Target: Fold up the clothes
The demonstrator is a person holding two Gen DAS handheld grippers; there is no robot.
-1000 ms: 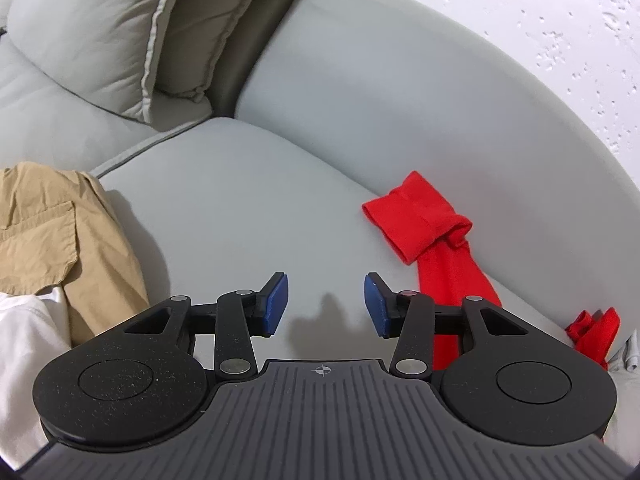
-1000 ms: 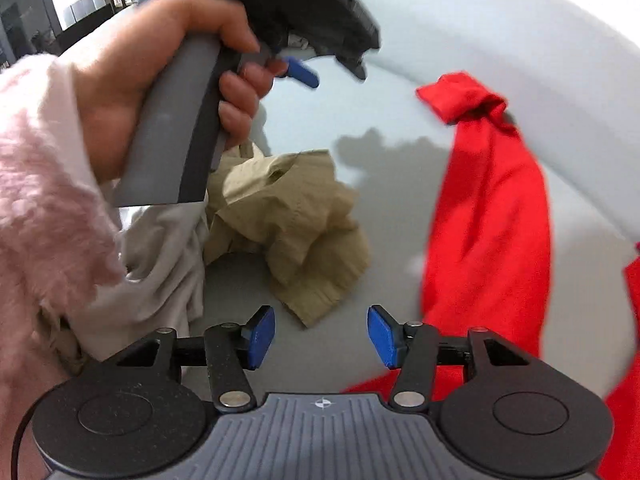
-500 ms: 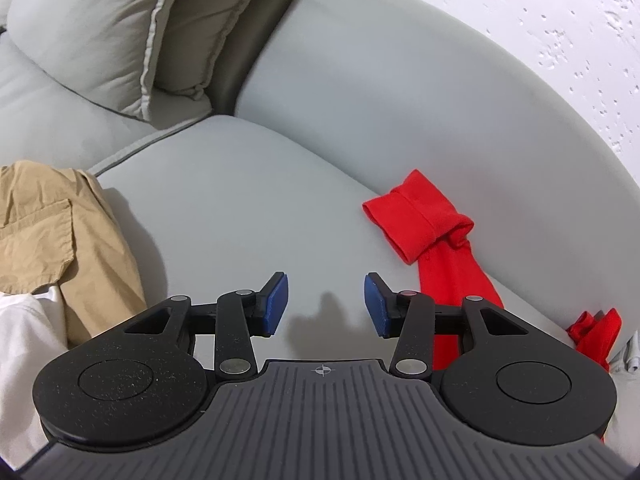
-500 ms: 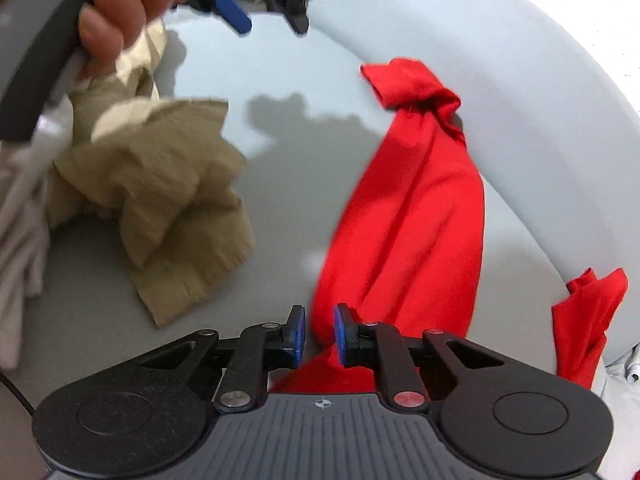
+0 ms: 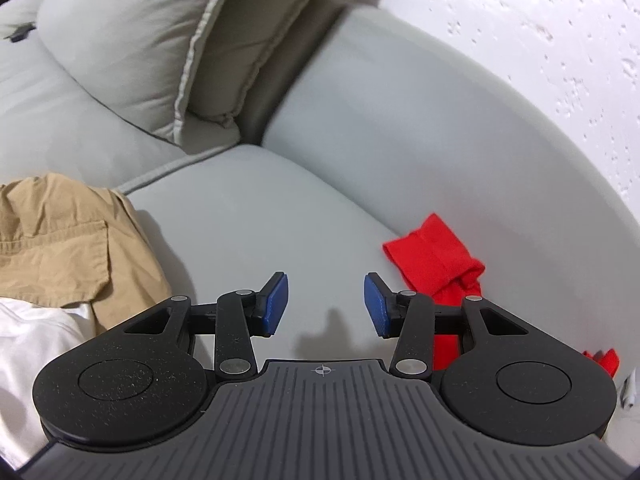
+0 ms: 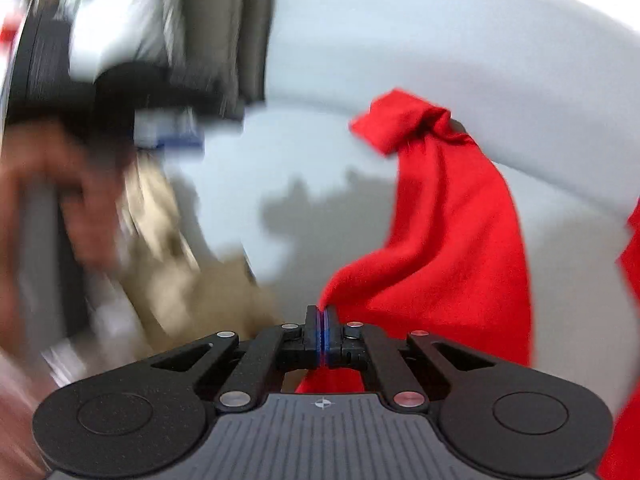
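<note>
A red garment lies on the grey sofa seat and runs up against the armrest; its knotted end shows in the left wrist view. My right gripper is shut on the near edge of the red garment and lifts it off the seat. My left gripper is open and empty above the bare seat, left of the red garment's end. The left gripper also shows blurred in the right wrist view.
A tan garment and a white garment lie piled at the left of the seat. Grey cushions stand at the back left. The curved armrest bounds the seat on the right. Another red piece lies at far right.
My right gripper closed on the red garment's near edge and raised it. My left gripper stayed open and shifted slightly forward over the seat.
</note>
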